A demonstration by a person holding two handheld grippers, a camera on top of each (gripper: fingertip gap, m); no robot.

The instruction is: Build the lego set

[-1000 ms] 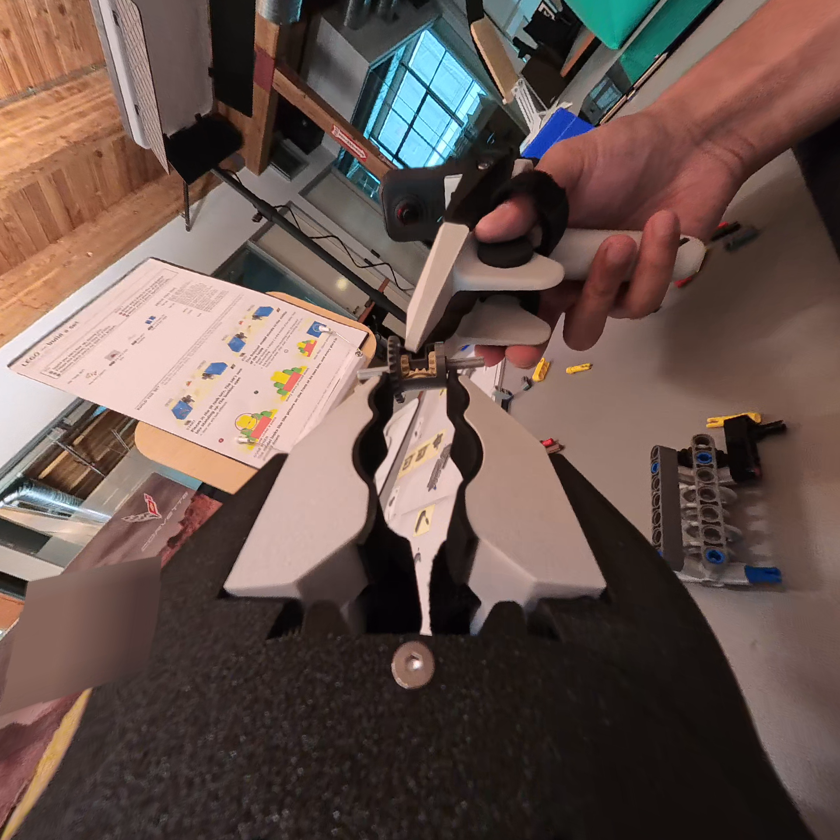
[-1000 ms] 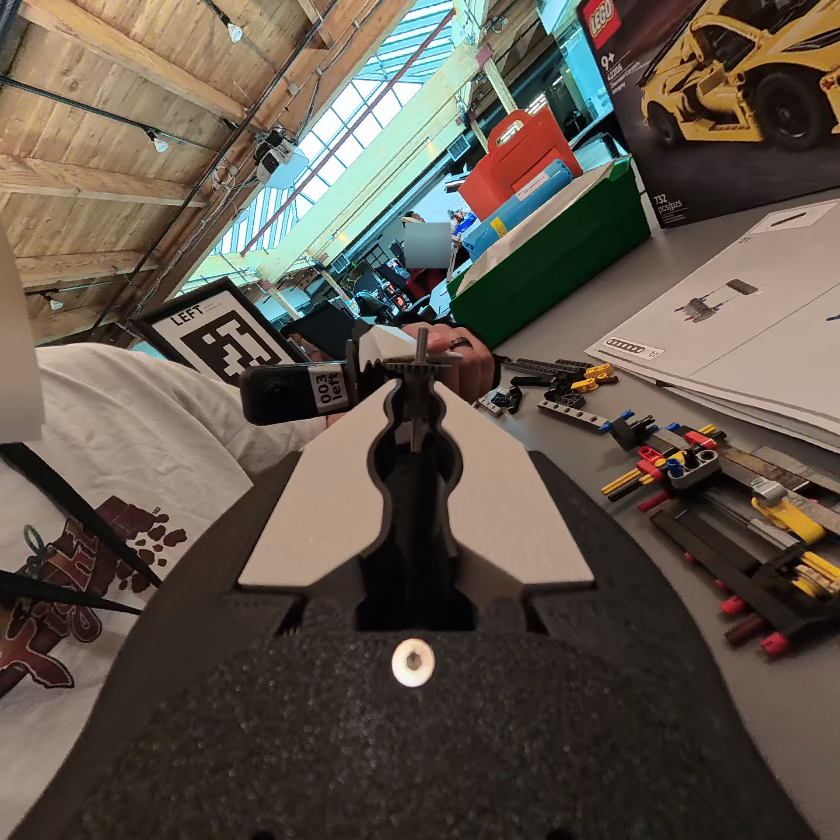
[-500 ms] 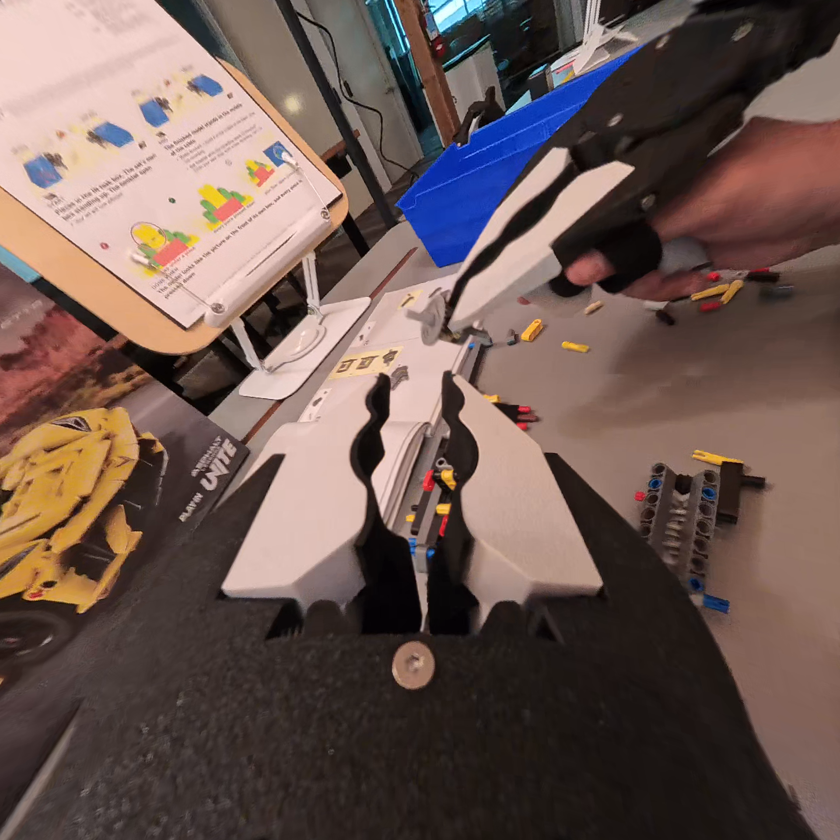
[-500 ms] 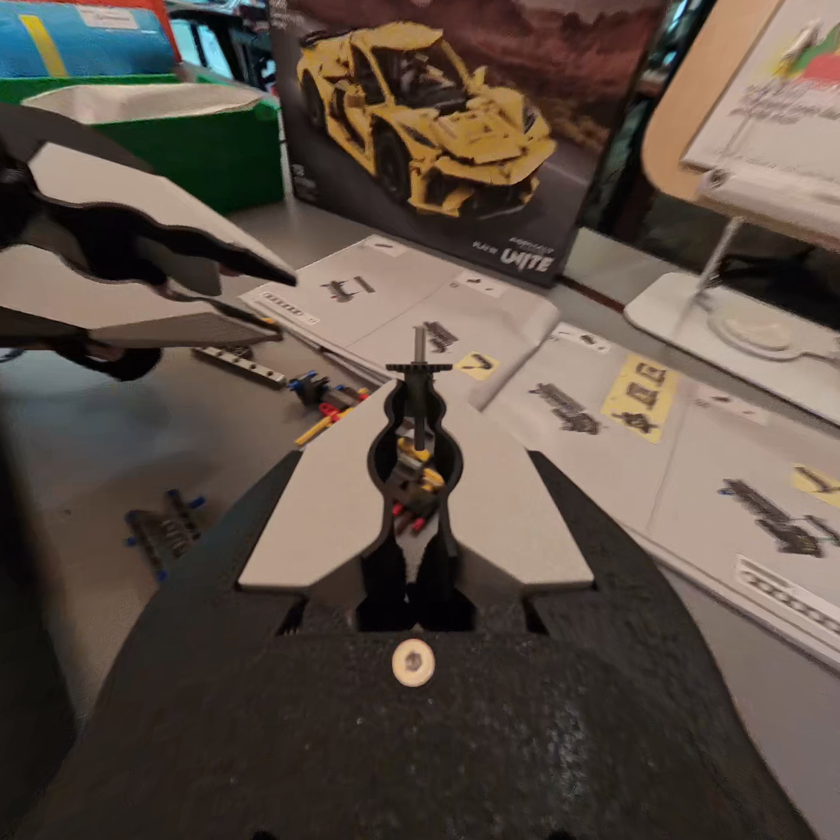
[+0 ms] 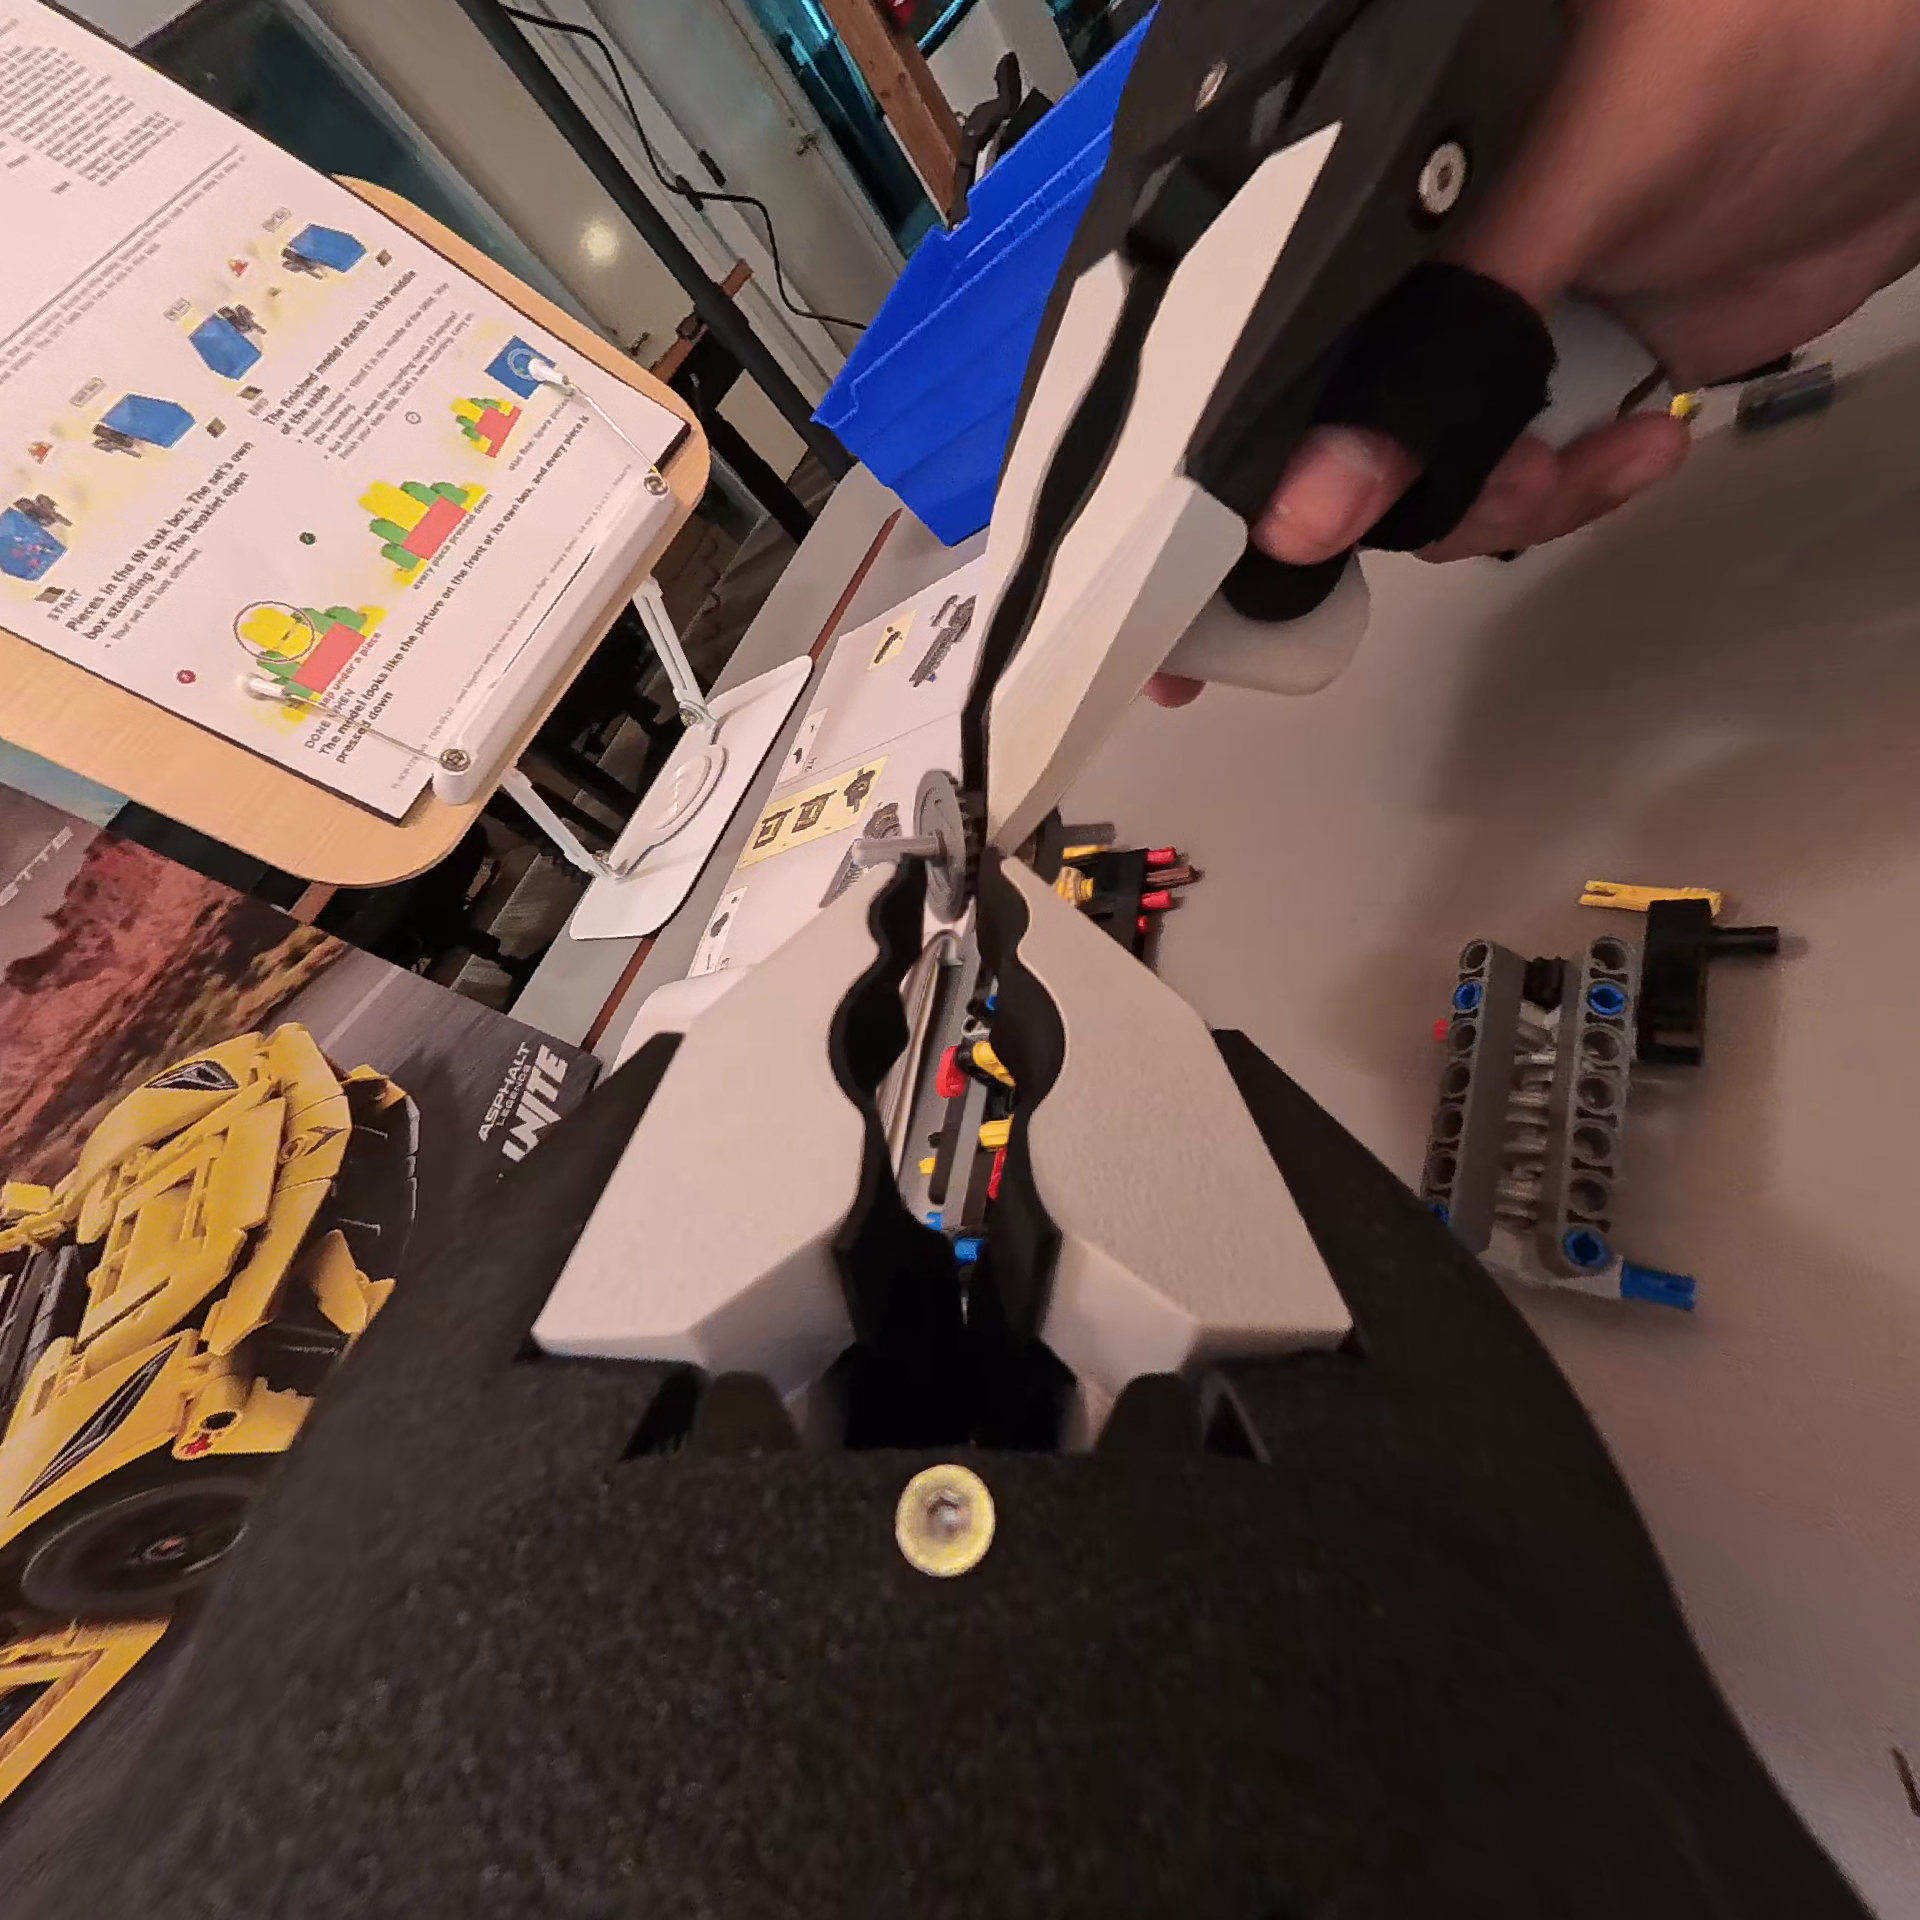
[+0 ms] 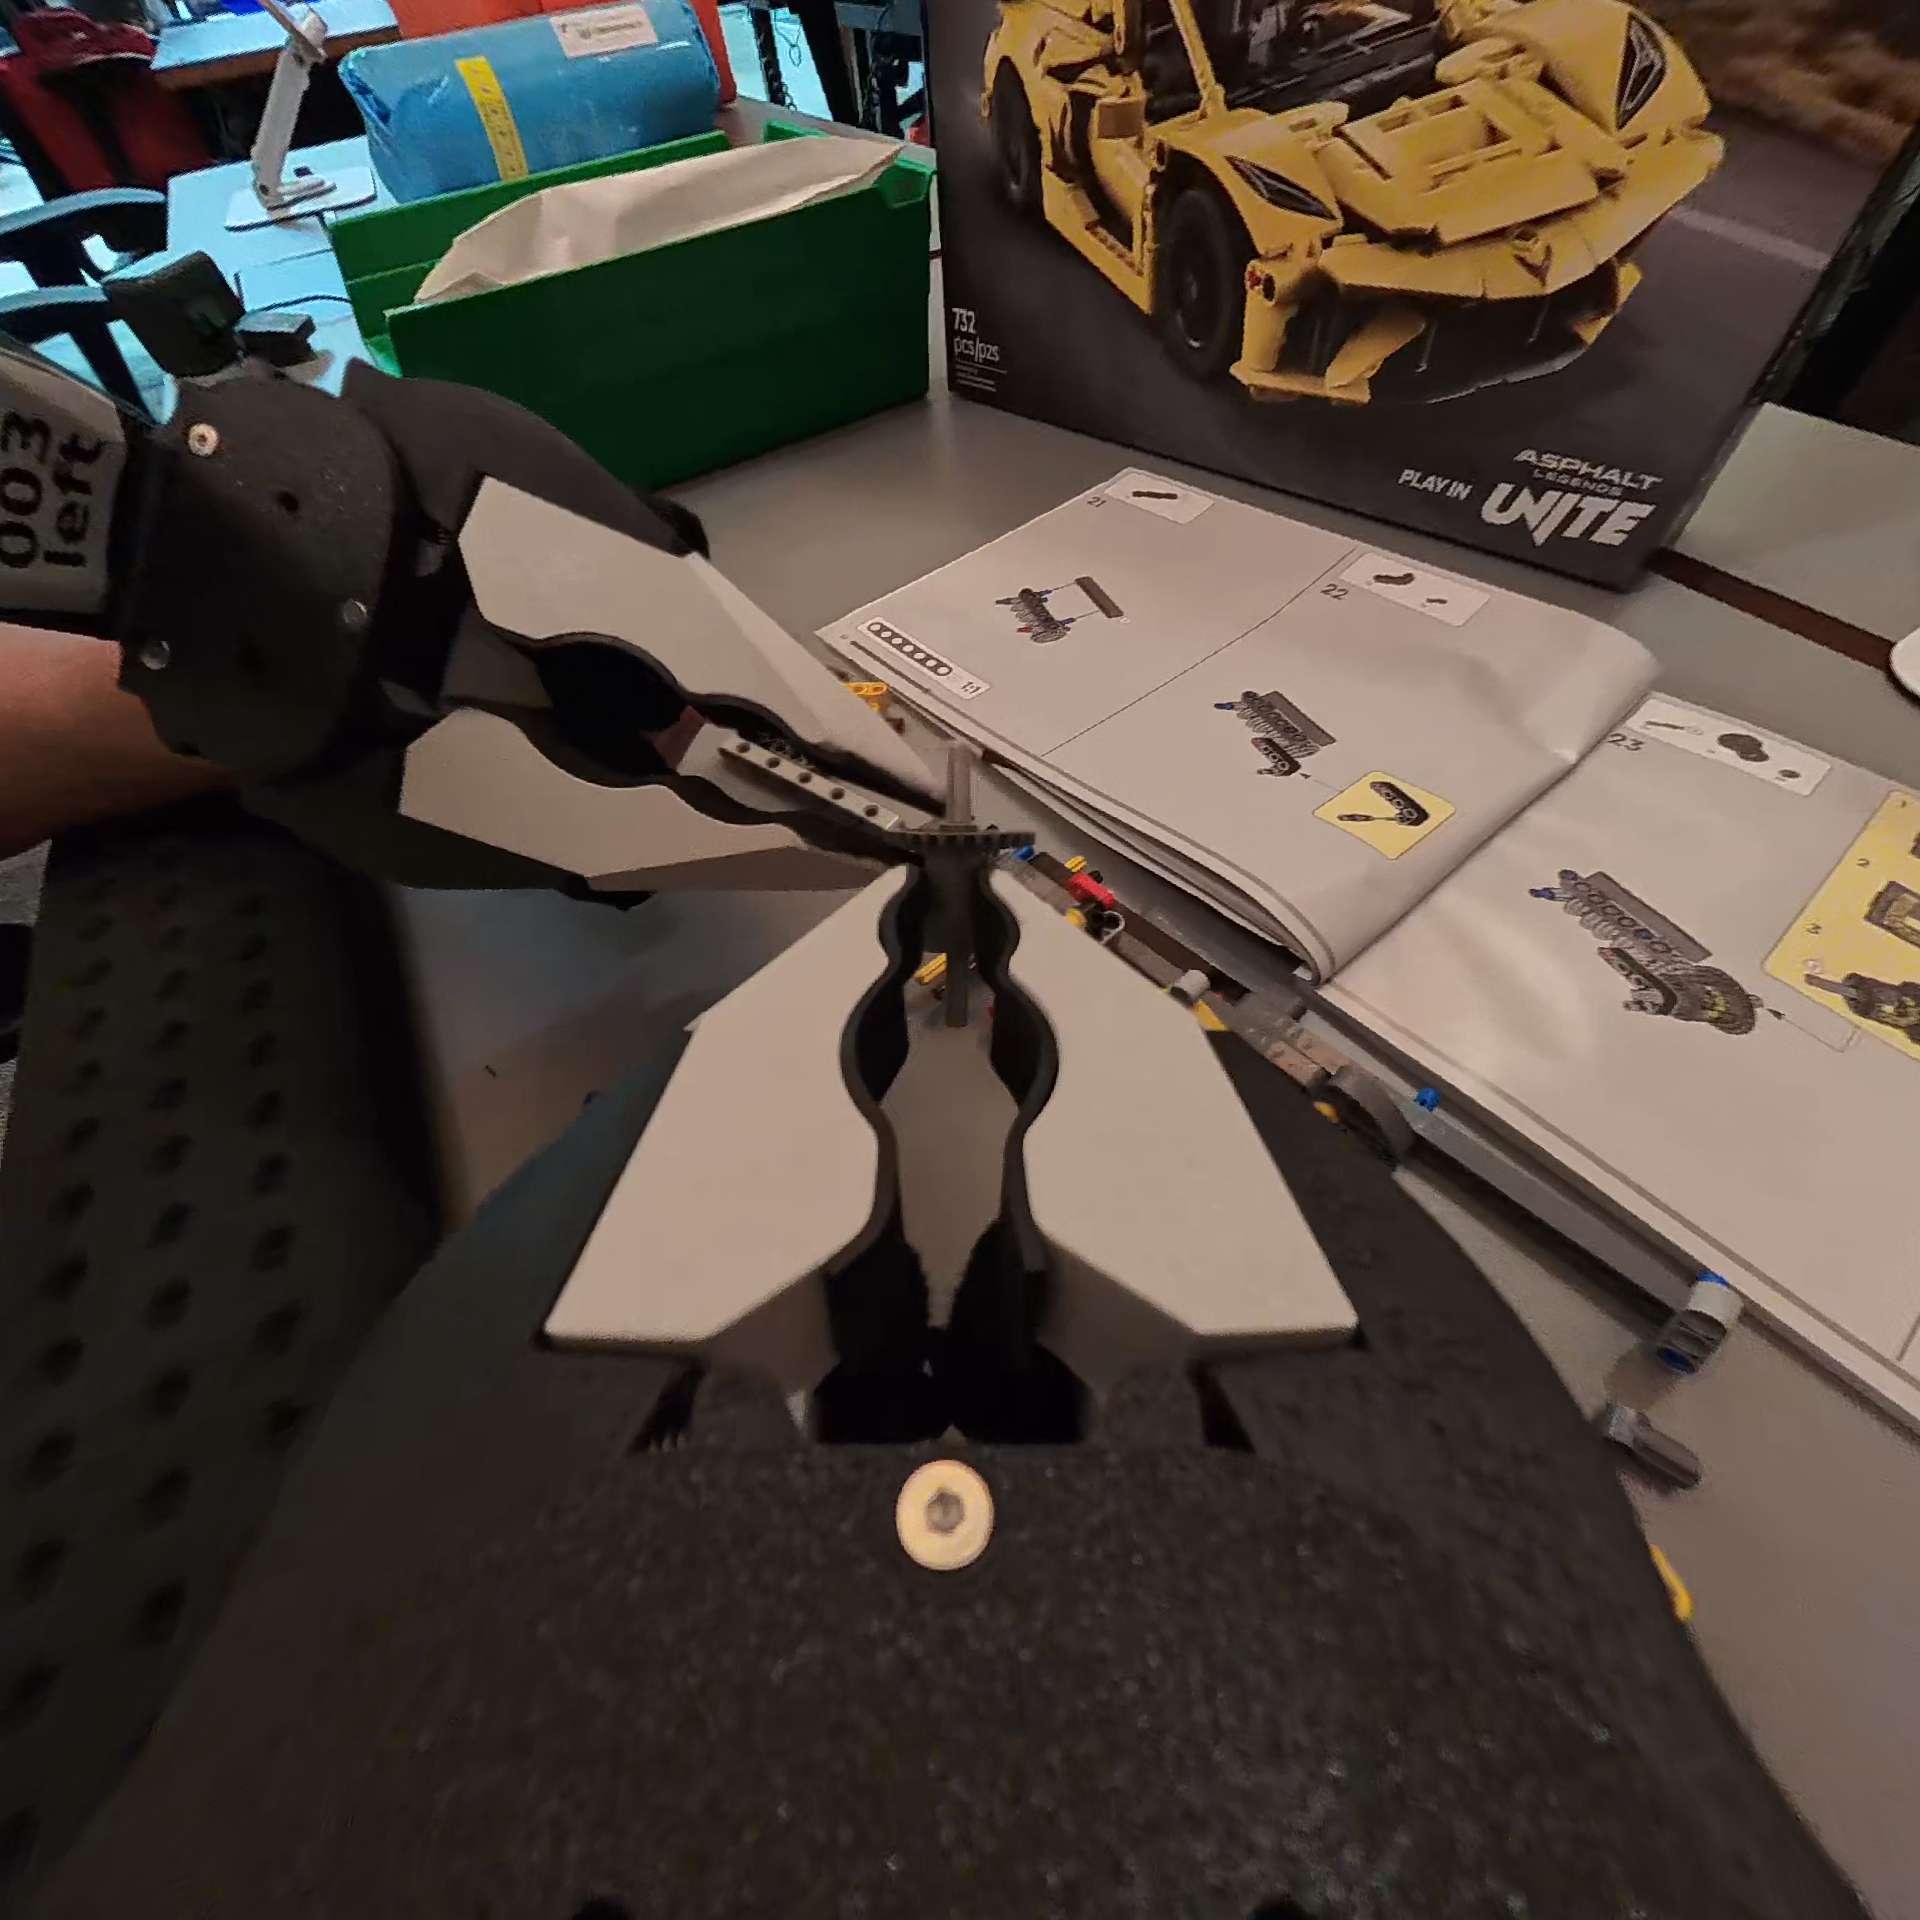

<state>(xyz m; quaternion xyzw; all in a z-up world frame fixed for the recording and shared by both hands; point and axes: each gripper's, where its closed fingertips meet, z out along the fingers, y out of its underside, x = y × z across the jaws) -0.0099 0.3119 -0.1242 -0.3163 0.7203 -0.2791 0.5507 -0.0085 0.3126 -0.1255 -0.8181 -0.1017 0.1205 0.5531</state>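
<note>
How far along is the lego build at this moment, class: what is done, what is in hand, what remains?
Done: one grey beam sub-assembly with blue pins lies finished-looking on the table. In hand: the right gripper is shut on a gear and axle; the left gripper, open, has its tips at that gear. Left: most of the car, since loose parts lie beside the open instruction booklet.

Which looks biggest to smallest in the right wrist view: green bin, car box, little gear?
1. car box
2. green bin
3. little gear

The gear looks smallest despite being nearest the camera.
</note>
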